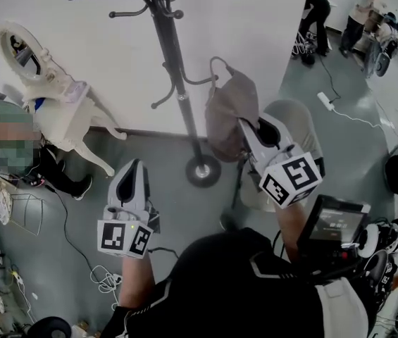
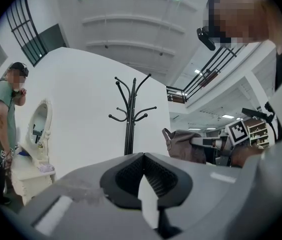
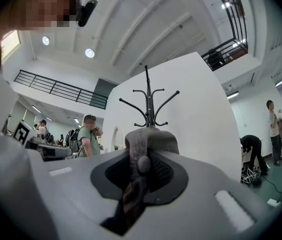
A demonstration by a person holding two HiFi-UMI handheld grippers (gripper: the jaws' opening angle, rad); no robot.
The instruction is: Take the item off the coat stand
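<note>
Head view: you're holding the grey bag just beside the coat stand, dangling from your right gripper so it's hanging free of the hooks, I think; left gripper view, your left gripper is idling, jaws together on nothing; right gripper view, the jaws are pinching the bag's fabric, nearly closed.

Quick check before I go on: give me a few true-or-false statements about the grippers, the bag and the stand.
1. The right gripper is shut on the grey bag. True.
2. The left gripper grips the bag's strap. False: its jaws are together, with nothing between them.
3. The coat stand has bare top hooks. True.
4. The bag lies on the floor. False: it hangs from the right gripper.
5. In the head view the white vanity stands right of the coat stand. False: it stands to its left.
</note>
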